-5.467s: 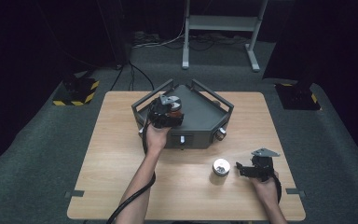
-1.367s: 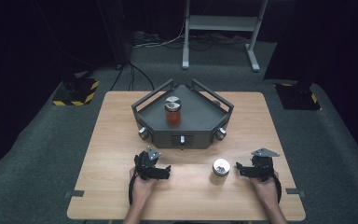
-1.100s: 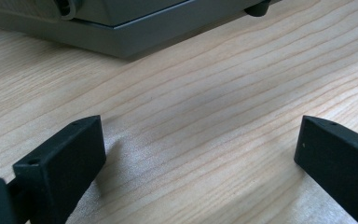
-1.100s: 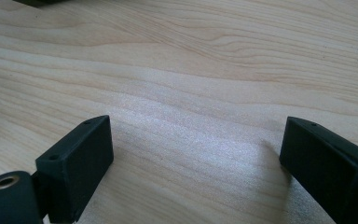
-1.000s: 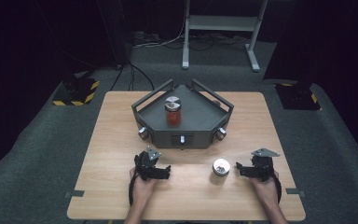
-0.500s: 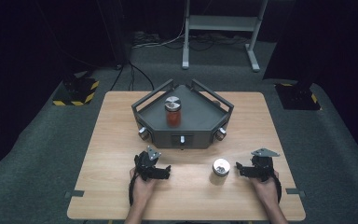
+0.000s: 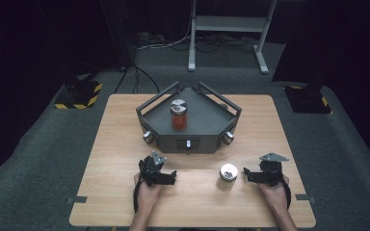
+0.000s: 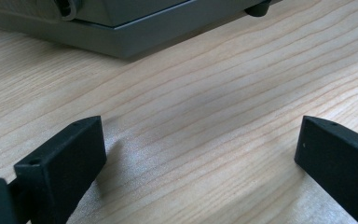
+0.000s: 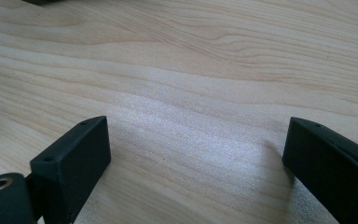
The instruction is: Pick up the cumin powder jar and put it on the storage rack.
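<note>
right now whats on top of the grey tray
A jar with red contents and a silver lid stands on the tray. The tray floor under the jar is hidden.

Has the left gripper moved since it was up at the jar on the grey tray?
Yes. The left gripper has come back toward the table's near edge, apart from the grey tray; the jar stands alone on it.

Surroundings: bench, floor and fittings

Light wooden bench [image 7: 125,125], grain running across, stands on grey carpeted floor [image 7: 38,159]. One yellow-and-black striped block [image 7: 79,94] lies on the floor off the far left corner, and a second block [image 7: 310,98] lies off the far right corner. A white metal frame [image 7: 226,24] stands behind, against a dark backdrop. Black cables [image 7: 139,79] trail from there towards the bench. A grey tape strip [image 7: 77,199] marks the near left edge.
</note>
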Demonstrator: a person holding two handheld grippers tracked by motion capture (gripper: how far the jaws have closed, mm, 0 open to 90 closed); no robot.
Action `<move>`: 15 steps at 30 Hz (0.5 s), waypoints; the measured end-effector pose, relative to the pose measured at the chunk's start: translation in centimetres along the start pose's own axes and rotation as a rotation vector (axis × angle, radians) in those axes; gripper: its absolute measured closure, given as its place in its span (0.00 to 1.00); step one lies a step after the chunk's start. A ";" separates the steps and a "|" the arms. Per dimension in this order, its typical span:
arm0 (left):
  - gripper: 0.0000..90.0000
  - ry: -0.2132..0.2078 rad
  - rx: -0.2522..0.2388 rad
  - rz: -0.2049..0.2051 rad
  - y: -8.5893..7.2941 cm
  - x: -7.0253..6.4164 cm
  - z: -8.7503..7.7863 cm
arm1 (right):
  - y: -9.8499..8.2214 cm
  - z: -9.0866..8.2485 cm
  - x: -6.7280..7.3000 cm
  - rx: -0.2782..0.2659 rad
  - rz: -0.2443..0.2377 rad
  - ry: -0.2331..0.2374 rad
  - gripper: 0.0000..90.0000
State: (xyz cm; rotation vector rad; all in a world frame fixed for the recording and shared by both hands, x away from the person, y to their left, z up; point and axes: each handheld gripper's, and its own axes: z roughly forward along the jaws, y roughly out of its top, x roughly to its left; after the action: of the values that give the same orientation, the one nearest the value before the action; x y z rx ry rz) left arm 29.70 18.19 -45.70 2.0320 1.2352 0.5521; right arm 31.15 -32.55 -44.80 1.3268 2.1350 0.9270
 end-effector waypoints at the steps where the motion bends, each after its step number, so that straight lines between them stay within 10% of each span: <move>1: 0.02 0.000 0.000 0.000 0.0 0.0 0.0 | 0.0 0.0 0.0 -0.002 -0.001 0.000 0.08; 15: 0.02 0.000 0.000 0.000 0.0 0.0 0.0 | -1.5 -1.9 -1.0 -0.052 0.003 0.094 0.09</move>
State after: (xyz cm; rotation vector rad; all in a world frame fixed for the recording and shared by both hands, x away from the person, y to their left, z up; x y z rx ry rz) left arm 29.71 18.19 -45.69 2.0321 1.2355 0.5515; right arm 29.38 -34.45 -44.59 1.2851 2.1641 1.0580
